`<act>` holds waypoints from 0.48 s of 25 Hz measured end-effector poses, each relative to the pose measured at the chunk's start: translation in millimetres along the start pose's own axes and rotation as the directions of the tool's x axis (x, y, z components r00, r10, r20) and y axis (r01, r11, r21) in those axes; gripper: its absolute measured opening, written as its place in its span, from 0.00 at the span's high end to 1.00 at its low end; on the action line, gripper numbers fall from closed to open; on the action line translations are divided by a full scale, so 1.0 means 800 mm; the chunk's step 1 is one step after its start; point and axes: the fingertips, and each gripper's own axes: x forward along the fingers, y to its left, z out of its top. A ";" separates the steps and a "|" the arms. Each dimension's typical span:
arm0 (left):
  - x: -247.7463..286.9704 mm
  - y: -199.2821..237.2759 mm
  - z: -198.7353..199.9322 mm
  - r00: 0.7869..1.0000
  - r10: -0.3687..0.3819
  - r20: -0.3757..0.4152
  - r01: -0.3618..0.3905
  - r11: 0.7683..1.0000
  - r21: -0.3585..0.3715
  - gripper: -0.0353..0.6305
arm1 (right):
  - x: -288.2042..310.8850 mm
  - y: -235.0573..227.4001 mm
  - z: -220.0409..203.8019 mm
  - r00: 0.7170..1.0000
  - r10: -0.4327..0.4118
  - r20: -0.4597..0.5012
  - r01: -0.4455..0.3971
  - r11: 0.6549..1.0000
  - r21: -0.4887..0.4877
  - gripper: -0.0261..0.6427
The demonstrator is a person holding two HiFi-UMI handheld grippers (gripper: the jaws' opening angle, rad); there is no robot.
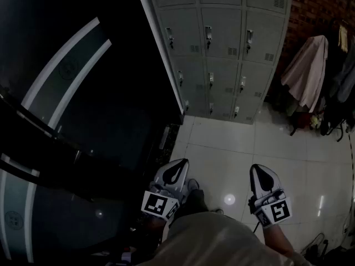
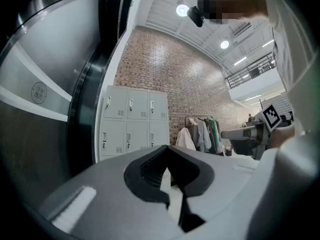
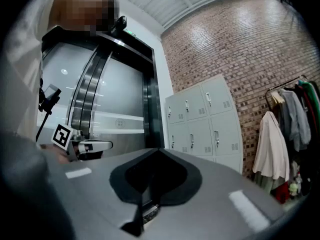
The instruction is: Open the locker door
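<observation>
Nothing of the task is done yet, as I judge it.

Head view: I hold the left gripper (image 1: pixel 176 172) and right gripper (image 1: pixel 259 175) low over a pale tiled floor (image 1: pixel 222 143). Both are well apart from the grey lockers (image 1: pixel 222 49) ahead, and every door looks closed. Only this view shows the bare floor between.

Left gripper view: its jaws meet, pinching nothing. The lockers stand far off against a brick wall (image 2: pixel 190 84), under ceiling lights that the head view lacks.

Right gripper view: its jaws are likewise pressed together and empty. Hanging coats (image 3: pixel 270 144) show right of the lockers.

Approaching, grasping a handle and pulling are all left to do.
</observation>
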 end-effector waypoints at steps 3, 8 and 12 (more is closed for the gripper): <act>0.024 0.024 -0.021 1.000 0.006 -0.009 -0.006 0.999 -0.033 0.85 | 0.030 -0.024 -0.027 1.000 -0.012 -0.026 0.012 1.000 0.009 0.96; 0.058 0.110 -0.070 1.000 0.021 0.003 -0.021 0.998 -0.061 0.85 | 0.108 -0.038 -0.104 0.983 -0.004 -0.185 0.004 1.000 -0.003 0.96; 0.107 0.193 -0.116 0.999 0.051 0.000 -0.051 0.993 -0.103 0.81 | 0.199 -0.075 -0.133 0.994 -0.020 -0.103 0.019 1.000 -0.004 0.96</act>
